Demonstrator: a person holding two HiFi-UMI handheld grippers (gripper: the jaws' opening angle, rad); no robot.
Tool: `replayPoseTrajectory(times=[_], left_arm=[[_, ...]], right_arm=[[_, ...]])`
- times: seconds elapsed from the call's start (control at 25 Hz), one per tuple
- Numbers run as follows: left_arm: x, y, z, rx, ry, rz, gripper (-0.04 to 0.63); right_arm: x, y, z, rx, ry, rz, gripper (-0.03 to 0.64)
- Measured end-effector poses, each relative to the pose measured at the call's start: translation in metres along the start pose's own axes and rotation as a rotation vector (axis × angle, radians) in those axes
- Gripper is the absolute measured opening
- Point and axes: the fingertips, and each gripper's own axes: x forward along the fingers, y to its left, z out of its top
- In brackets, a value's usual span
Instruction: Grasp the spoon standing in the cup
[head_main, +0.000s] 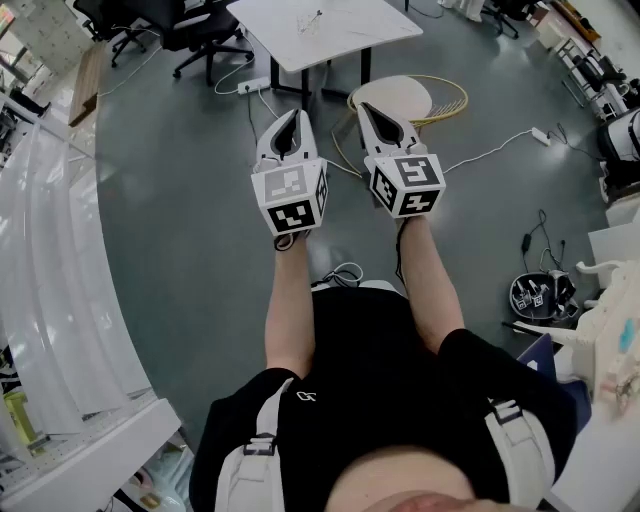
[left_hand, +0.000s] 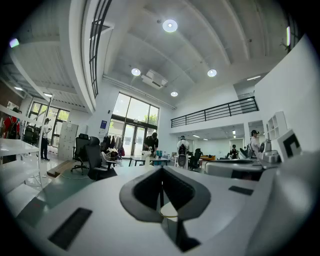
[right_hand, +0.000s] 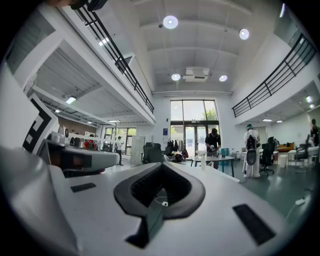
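Note:
No spoon or cup shows in any view. In the head view I hold both grippers level, side by side in front of my chest, above a grey-green floor. My left gripper (head_main: 297, 114) has its jaws together at the tips, with nothing between them. My right gripper (head_main: 366, 108) is also shut and empty. In the left gripper view the left gripper (left_hand: 161, 169) points into a large hall, its dark pads meeting at the tip. The right gripper (right_hand: 162, 165) looks the same in the right gripper view, closed on nothing.
A white table (head_main: 320, 35) and black office chairs (head_main: 200, 30) stand ahead. A round white stool with a yellow hoop (head_main: 405, 97) lies just past the grippers. Cables and a power strip (head_main: 541, 135) cross the floor at right. White shelving (head_main: 60, 300) runs along the left. People stand at far tables (right_hand: 215, 159).

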Motion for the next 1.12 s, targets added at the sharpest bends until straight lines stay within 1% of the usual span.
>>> replayPoseTrajectory(times=[0.16,0.32,0.4,0.48,0.56,0.72,1.0,1.12], left_arm=[[0.004,0.008,0.0,0.002,-0.006,0.002,0.017],[0.007,0.02,-0.003,-0.01,0.003,0.01,0.017],[0.008,0.027,-0.004,-0.017,0.005,0.019,0.015],[0.01,0.032,-0.005,-0.025,0.006,0.024,0.016],[0.012,0.037,-0.004,-0.031,0.006,0.028,0.015],[0.014,0.048,-0.005,-0.04,0.008,0.037,0.015],[0.014,0.064,-0.015,-0.085,0.023,0.053,0.016],[0.013,0.074,-0.02,-0.109,0.029,0.056,0.016]], right_arm=[[0.005,-0.005,-0.003,-0.016,0.004,-0.046,0.006],[0.01,-0.002,-0.002,-0.025,0.002,-0.046,0.006],[0.012,0.0,0.002,0.0,-0.029,-0.033,0.006],[0.014,-0.001,0.007,0.047,-0.071,-0.024,0.006],[0.018,-0.003,0.01,0.061,-0.082,-0.032,0.006],[0.025,-0.009,0.009,0.079,-0.074,-0.071,0.006],[0.026,-0.021,-0.003,0.086,-0.038,-0.133,0.006],[0.028,-0.021,-0.006,0.089,-0.023,-0.138,0.006]])
